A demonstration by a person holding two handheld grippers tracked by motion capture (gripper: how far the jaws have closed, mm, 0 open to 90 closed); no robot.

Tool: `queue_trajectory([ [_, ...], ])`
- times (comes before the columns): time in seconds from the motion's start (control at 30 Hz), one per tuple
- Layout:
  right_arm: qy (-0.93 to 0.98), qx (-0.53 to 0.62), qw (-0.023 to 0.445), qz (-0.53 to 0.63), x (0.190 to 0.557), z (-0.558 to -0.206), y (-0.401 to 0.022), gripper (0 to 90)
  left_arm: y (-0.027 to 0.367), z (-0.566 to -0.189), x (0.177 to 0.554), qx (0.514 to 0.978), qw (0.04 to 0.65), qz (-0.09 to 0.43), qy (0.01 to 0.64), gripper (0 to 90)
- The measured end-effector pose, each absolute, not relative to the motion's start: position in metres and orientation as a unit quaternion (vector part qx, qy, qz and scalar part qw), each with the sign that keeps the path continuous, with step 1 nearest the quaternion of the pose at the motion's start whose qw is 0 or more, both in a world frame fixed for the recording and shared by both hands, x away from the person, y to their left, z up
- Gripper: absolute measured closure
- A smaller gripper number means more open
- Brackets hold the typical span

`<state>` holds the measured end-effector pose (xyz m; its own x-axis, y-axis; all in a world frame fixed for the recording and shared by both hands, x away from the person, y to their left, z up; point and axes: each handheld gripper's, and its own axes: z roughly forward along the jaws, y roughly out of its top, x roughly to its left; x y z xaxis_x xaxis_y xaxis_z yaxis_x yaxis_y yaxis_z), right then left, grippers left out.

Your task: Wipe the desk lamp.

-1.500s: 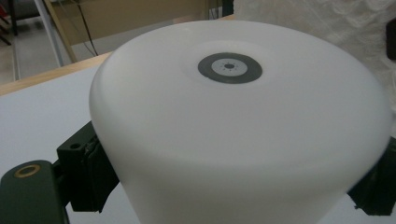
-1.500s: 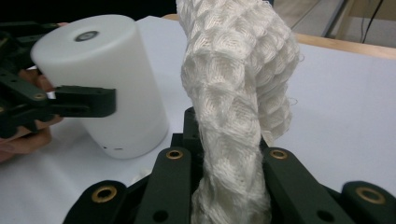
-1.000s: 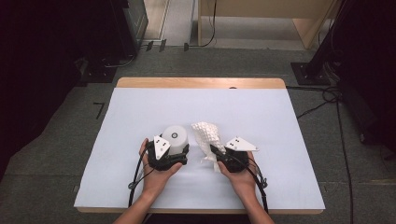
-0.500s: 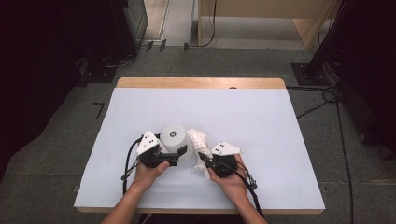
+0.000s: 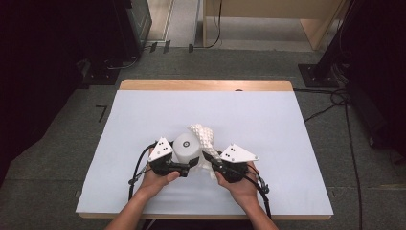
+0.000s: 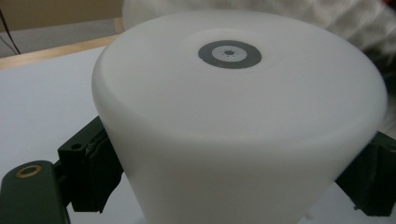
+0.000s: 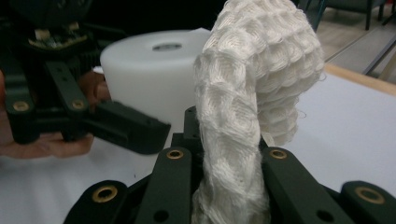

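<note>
A white plastic cup stands upside down near the front middle of the bench, clamped between the jaws of the left gripper, which have just been closing. At the cup's three o'clock, touching it, the right gripper pinches a white waffle-weave cloth, which rises from its closed jaws.

The white upturned plastic cup looks smooth and matt, faintly translucent. The white waffle-weave cloth is rough and fibrous, with loose threads. The black plastic tongs are matt with brass-coloured rivets. The table has a smooth, matt pale sheet over a wooden edge.
</note>
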<state>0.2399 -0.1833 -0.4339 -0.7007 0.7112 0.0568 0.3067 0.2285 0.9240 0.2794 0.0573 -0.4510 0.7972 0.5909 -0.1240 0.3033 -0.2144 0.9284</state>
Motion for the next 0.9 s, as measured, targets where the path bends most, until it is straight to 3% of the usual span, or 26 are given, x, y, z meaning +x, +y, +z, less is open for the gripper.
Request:
queue_trajectory([
  [0.27,0.792,0.351,0.14,0.48,0.25,-0.462,-0.171,79.5,0.073,-0.441,0.284,0.748,0.572,0.137,0.308,8.9],
  [0.73,0.756,0.355,0.155,0.528,0.246,-0.431,-0.185,79.5,0.054,-0.45,0.278,0.775,0.545,0.144,0.285,8.9],
  [0.9,0.75,0.357,0.158,0.534,0.244,-0.426,-0.187,79.5,0.056,-0.446,0.278,0.765,0.558,0.143,0.288,8.9],
])
